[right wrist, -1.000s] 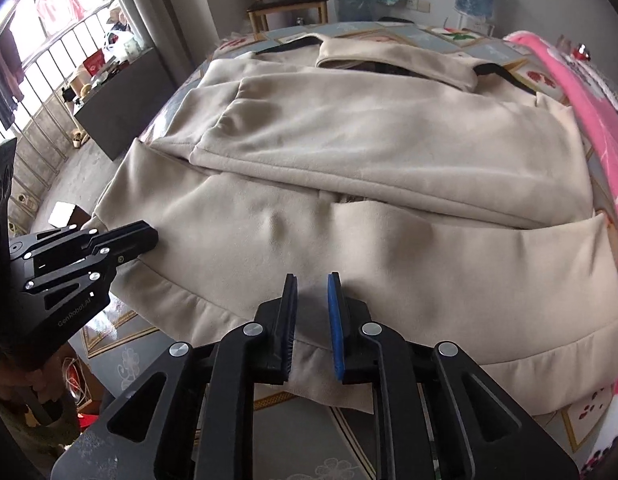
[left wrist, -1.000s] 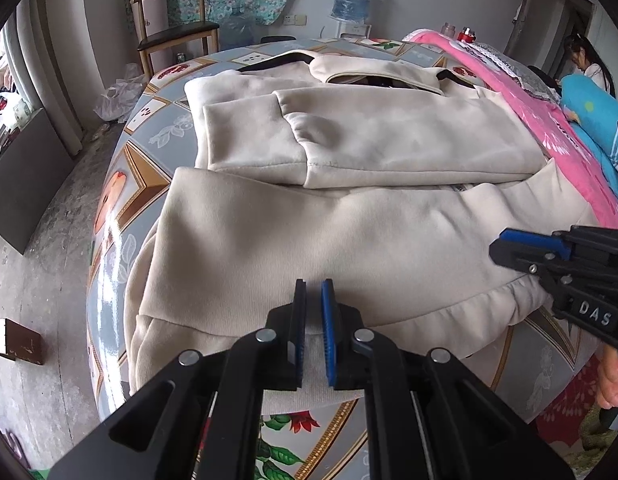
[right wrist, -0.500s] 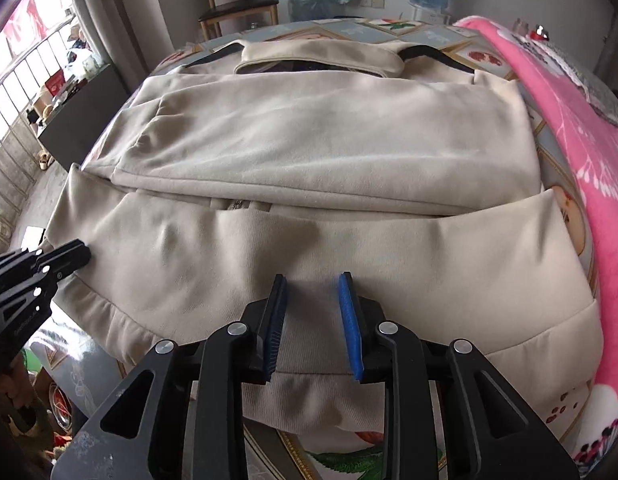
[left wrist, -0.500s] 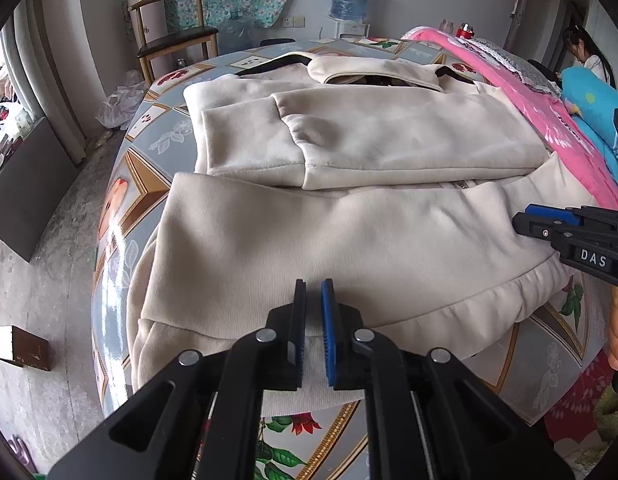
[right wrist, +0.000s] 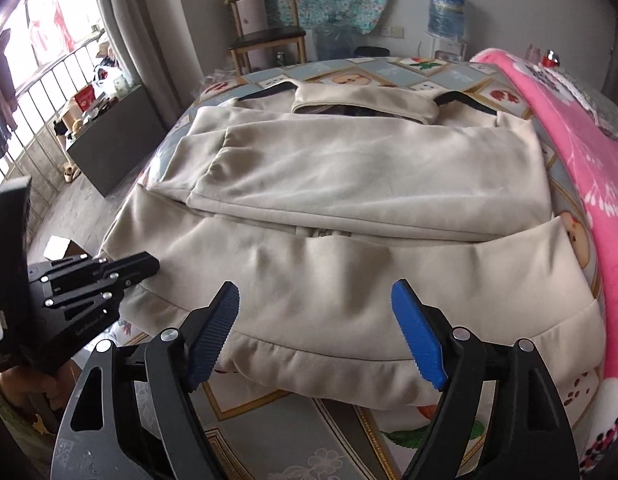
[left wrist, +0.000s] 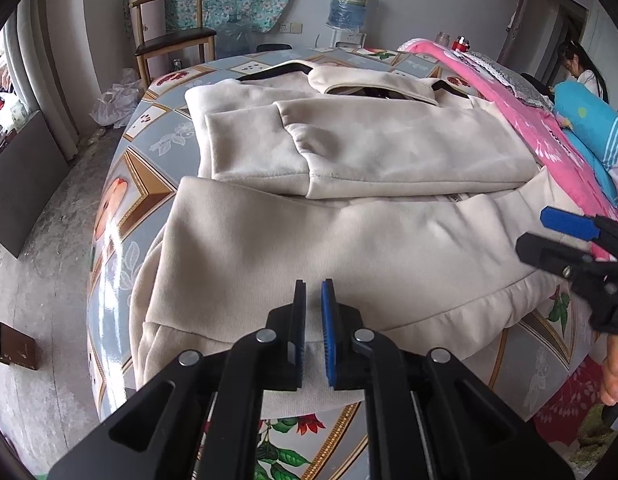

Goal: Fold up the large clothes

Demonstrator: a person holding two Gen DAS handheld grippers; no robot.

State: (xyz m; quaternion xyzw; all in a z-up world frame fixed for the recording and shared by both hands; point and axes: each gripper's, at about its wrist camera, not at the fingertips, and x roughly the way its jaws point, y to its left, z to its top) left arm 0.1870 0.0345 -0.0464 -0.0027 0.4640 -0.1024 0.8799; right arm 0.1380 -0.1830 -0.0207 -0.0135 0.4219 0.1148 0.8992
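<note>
A large cream jacket [left wrist: 349,240] lies flat on the patterned table [left wrist: 157,148], collar at the far end, both sleeves folded across the chest. It also shows in the right wrist view [right wrist: 349,208]. My left gripper [left wrist: 313,312] hovers over the near hem with its jaws nearly closed and a thin gap between them, holding nothing. My right gripper [right wrist: 315,320] is wide open above the hem, empty. Each gripper shows in the other's view: the right one [left wrist: 565,236] at the right edge, the left one [right wrist: 109,268] at the left.
A pink blanket [right wrist: 581,152] lies along the table's right side. A wooden chair [left wrist: 169,36] and a water dispenser [left wrist: 349,4] stand at the far wall. A person [left wrist: 581,68] sits at far right. A dark cabinet [right wrist: 109,136] stands left of the table.
My right gripper has opened from nearly closed to wide open and has drawn back slightly from the hem. My left gripper has stayed over the hem, unchanged.
</note>
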